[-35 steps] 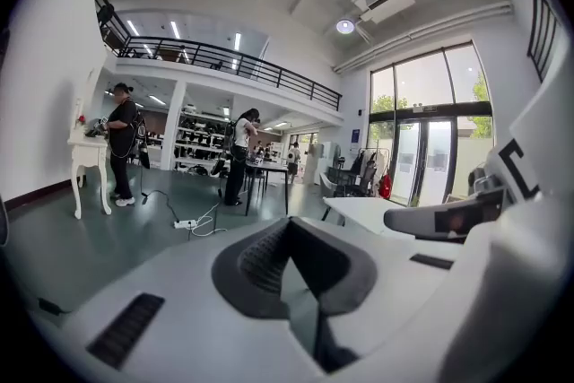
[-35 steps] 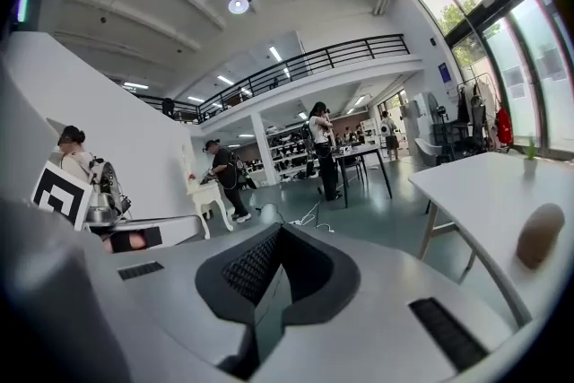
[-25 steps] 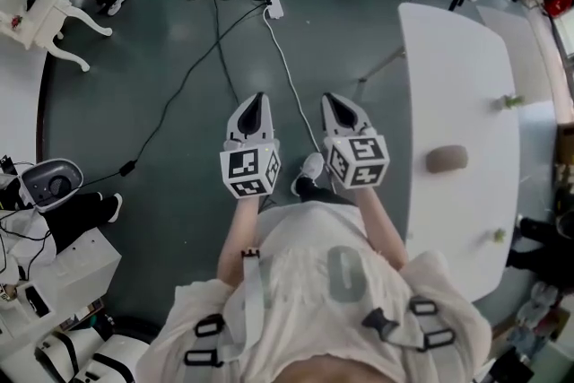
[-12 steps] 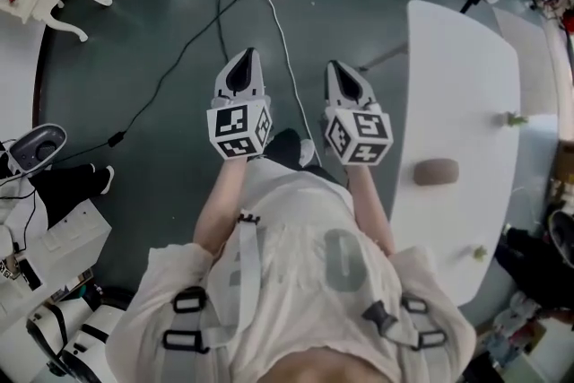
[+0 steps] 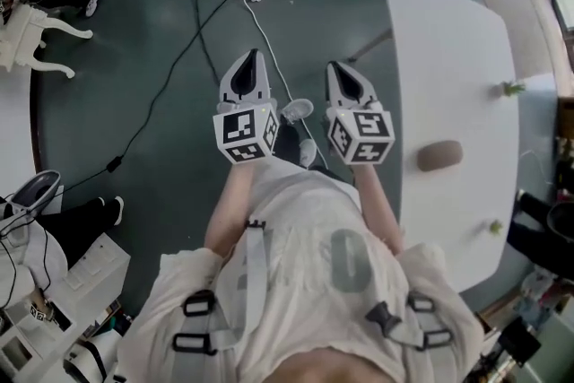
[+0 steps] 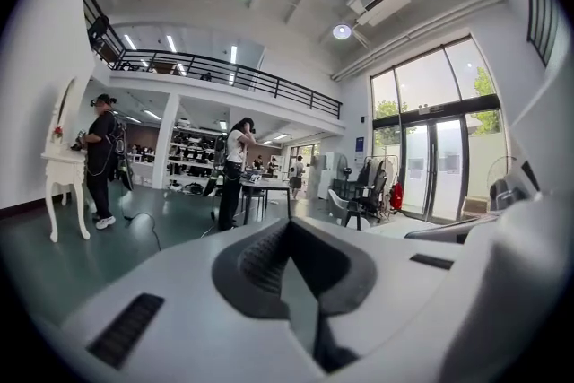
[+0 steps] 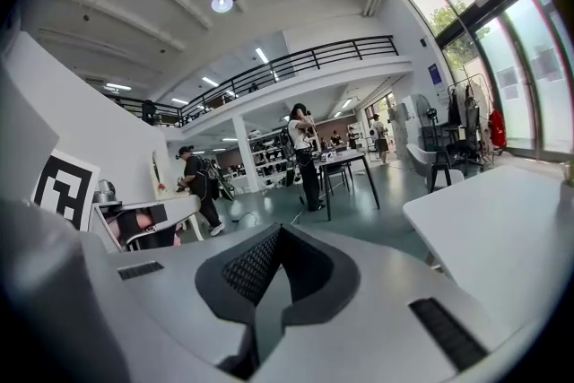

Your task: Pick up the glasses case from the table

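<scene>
Both tongs are sitting clenched with nothing between them. The left tongs (image 5: 250, 60) are showing their jaws pressed into a thin seam in the left gripper view, and the right tongs (image 5: 337, 69) are doing the same in the right gripper view.

In the head view, the glasses case (image 5: 439, 155), a brownish oval, is lying on the white surface (image 5: 448, 49) well apart from both tongs. It is sitting out to the right of the right tongs, level with their marker cube rather than ahead of the tips. Its long axis is running across the narrow width of the surface, roughly crosswise to the way the tongs are pointing. Neither gripper view is catching the case; the right gripper view is showing only a bare edge of the surface (image 7: 502, 229) at its right.

The right hand is plainly the nearer one, the left being on the far side of it. Both forearms are reaching forward side by side over the dark floor, tongs pointing slightly downward and away from the body. Reaching the case is likely calling for a swing of the right tongs rightward and an opening of their jaws.
</scene>
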